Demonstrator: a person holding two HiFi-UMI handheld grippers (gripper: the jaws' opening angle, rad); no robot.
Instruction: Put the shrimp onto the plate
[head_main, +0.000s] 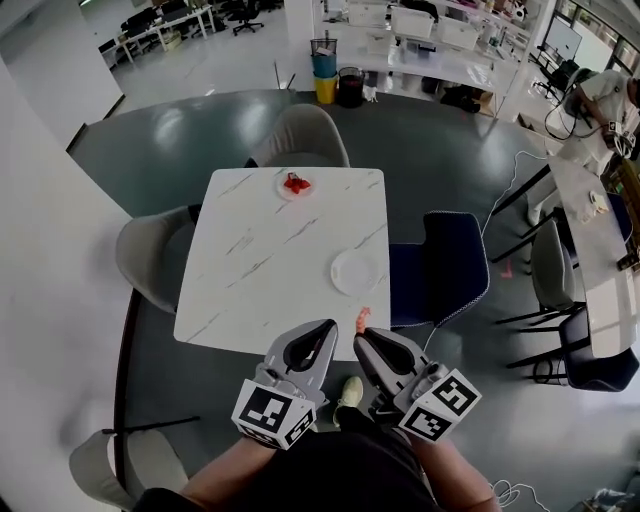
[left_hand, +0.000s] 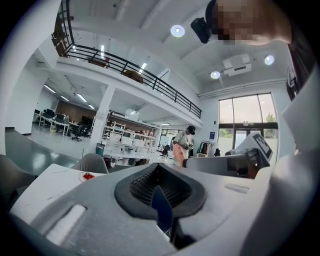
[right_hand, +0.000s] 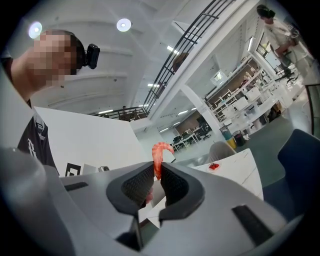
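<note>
My right gripper (head_main: 362, 335) is shut on a curved pink shrimp (right_hand: 159, 156), whose tip (head_main: 362, 319) sticks out just off the table's near edge. An empty white plate (head_main: 357, 271) lies on the marble table (head_main: 260, 260) near its right edge, ahead of that gripper. A smaller dish with red shrimp (head_main: 296, 184) sits at the far edge; it also shows in the left gripper view (left_hand: 88, 176) and the right gripper view (right_hand: 215, 166). My left gripper (head_main: 327, 328) hangs beside the right one, jaws closed together with nothing between them (left_hand: 157, 167).
Grey chairs stand at the far side (head_main: 300, 135) and left side (head_main: 150, 260) of the table, a dark blue chair (head_main: 440, 265) at its right. Another person (head_main: 600, 95) stands at a desk far right. My shoe (head_main: 348, 393) shows below the grippers.
</note>
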